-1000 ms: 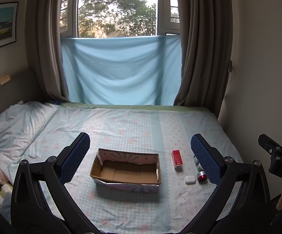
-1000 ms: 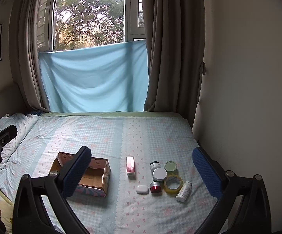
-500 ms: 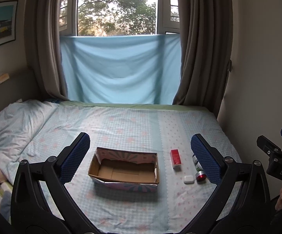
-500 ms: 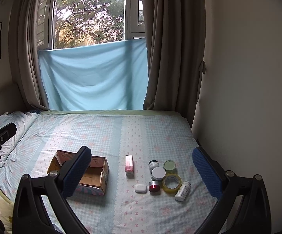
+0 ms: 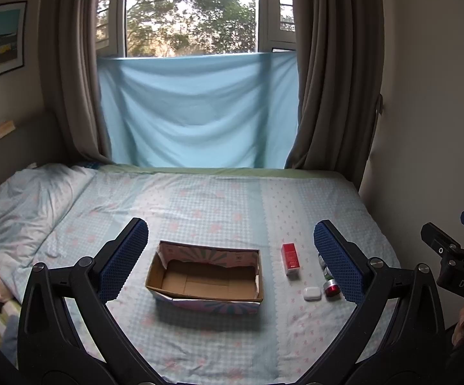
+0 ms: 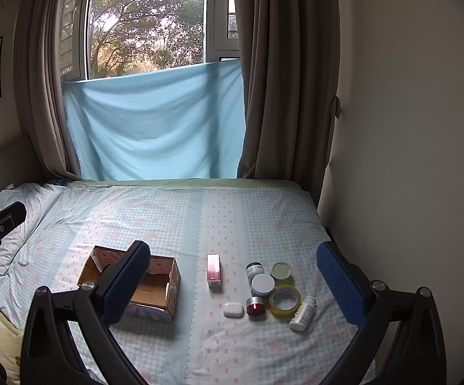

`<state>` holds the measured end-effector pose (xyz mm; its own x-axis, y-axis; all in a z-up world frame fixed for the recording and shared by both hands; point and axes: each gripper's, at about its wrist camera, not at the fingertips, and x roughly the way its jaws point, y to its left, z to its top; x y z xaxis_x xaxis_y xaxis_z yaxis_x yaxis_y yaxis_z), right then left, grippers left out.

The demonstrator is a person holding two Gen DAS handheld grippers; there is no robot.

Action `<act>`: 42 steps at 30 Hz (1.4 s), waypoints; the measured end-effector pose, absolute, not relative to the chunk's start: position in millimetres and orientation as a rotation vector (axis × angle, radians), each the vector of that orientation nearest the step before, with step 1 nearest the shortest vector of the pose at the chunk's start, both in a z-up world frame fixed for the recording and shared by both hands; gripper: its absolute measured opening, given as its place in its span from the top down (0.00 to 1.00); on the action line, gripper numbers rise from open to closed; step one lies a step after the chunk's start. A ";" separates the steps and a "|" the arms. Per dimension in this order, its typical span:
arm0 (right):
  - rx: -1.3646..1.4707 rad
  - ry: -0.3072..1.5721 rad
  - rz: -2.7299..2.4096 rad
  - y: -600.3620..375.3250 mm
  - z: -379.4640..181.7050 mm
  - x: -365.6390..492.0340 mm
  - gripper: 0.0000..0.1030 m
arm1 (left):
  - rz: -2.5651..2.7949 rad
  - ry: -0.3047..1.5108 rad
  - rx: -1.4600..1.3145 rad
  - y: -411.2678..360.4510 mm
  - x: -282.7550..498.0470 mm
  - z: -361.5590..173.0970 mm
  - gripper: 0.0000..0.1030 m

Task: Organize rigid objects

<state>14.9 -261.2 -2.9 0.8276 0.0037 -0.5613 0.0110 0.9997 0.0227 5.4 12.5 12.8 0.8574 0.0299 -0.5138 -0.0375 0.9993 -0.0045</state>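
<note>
An open, empty cardboard box [image 5: 206,277] lies on the bed; it also shows in the right wrist view [image 6: 154,288]. Right of it lie a red carton [image 5: 290,258], seen pink in the right wrist view [image 6: 214,271], a white case [image 6: 233,309], a red jar [image 6: 255,305], a white-lidded jar [image 6: 263,284], a dark jar [image 6: 253,269], a green lid [image 6: 281,270], a tape roll [image 6: 284,298] and a white bottle [image 6: 303,313]. My left gripper [image 5: 230,256] is open and empty above the box. My right gripper [image 6: 232,285] is open and empty above the items.
The bed [image 5: 219,205] has a checked blue sheet. A pillow [image 5: 26,199] lies at the left. A wall [image 6: 408,160] runs along the right edge. Curtains and a blue cloth [image 5: 196,112] hang at the far end.
Both grippers have drifted slightly; the box and items sit a little lower left in view. Nothing was picked up or moved.
</note>
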 end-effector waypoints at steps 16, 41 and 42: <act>0.136 0.731 -0.102 -292.5 -39.9 38.5 0.00 | -0.171 0.725 0.047 -20.2 92.0 -37.4 0.01; 0.388 1.205 -0.362 -460.6 -308.5 143.3 0.01 | -0.221 1.317 0.106 -193.4 329.7 -319.8 0.01; 0.394 1.239 -0.368 -464.2 -321.7 146.6 0.05 | -0.199 1.344 0.103 -192.3 337.0 -334.0 0.01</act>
<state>146.6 -464.2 -321.7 0.2846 -0.0562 -0.9570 0.4749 0.8754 0.0898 337.0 -192.3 -334.0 0.2111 -0.0839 -0.9739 0.2023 0.9785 -0.0404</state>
